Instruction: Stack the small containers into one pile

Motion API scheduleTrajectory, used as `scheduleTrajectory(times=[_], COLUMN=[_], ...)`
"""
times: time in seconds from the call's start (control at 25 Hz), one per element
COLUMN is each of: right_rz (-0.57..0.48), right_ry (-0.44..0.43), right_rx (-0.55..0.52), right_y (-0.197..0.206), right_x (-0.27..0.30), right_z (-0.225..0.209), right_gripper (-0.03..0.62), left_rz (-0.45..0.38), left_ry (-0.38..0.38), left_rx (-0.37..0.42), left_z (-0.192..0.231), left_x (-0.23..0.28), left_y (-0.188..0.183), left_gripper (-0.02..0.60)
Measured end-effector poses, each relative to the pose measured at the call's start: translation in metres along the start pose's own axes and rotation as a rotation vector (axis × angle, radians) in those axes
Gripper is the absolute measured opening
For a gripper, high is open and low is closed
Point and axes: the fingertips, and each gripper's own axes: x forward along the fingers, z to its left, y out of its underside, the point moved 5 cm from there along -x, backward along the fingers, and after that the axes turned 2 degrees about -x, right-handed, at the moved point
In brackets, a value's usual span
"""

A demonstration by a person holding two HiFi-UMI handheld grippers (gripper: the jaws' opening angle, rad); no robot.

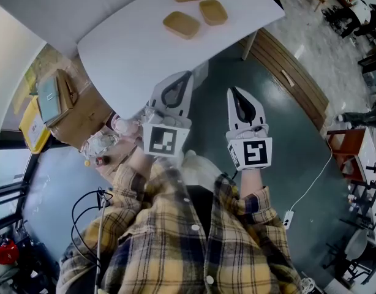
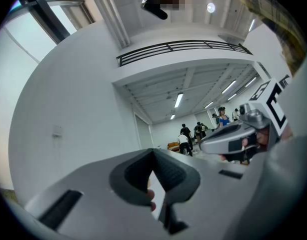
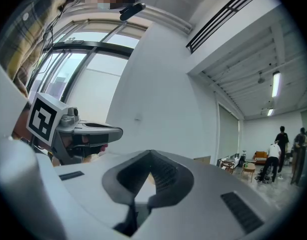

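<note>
A big white table (image 1: 133,54) is sitting out in front of both sets of jaws. The left gripper (image 1: 185,78) is pointing over the table's near edge. The right gripper (image 1: 236,94) is hanging just beside that edge, over the dark floor (image 1: 280,133). In the left gripper view, the left gripper (image 2: 154,153) is pressing its jaws tight together with nothing between them. In the right gripper view, the right gripper (image 3: 151,158) is doing the same, pressed together and holding nothing. Three small tan containers (image 1: 181,24) are lying well ahead of the jaws on the far part of the table, close together but not yet piled up. The nearest one is sitting almost straight ahead of the left jaws. The other two are sitting a little further on, ahead of the right jaws and off toward the left gripper's side. They are looking like shallow little trays with round corners and a raised rim. I am guessing they are very light and thin, and maybe a bit bendy, so a hard squeeze could be crushing one. A light pinch on one side rim is looking like the best hold, so the tray is staying flat and dropping neatly into the next one.
</note>
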Motion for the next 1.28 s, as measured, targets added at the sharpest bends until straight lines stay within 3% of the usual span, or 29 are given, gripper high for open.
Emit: scheduleTrajectory(times=[0.68,0.96,1.28], right_rz=[-0.009,0.008,0.003], right_ry=[-0.01,-0.037,-0.079], right_rx=[0.011,0.007,0.015], right_y=[0.01,0.028,0.033], right_x=[0.003,0.054,0.157], right_z=[-0.018,-0.047,-0.104], right_gripper=[0.015,0.015,0.015], left_rz=[-0.002,0.009,0.015], left_ry=[0.006,0.002,-0.014], left_rx=[0.022,0.0,0.0], left_z=[-0.009,0.01,0.059], left_x=[0.024,0.08,0.179], left_y=[0.005,0.03,0.047], left_gripper=[0.017,0.017,0.017])
